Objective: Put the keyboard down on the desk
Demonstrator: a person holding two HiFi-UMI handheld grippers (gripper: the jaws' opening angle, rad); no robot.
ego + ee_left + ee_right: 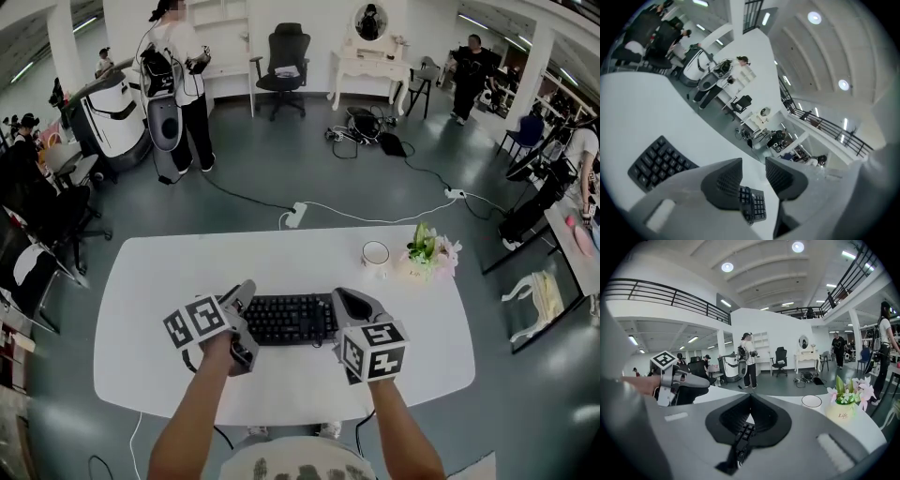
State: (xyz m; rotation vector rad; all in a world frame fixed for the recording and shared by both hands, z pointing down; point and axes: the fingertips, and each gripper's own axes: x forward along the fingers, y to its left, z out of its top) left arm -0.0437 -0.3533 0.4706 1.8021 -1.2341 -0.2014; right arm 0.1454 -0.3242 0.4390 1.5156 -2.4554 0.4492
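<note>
A white tabletop with rounded corners stands on a grey floor and is bare over most of its surface. Towards its far right corner, a round white cup with a dark rim stands upright, and just to the right of it, close but apart, is a small cream pot of pale pink flowers with green leaves. A black rectangular keyboard lies lengthwise over the near middle of the tabletop; whether it rests flat on the surface cannot be told.
</note>
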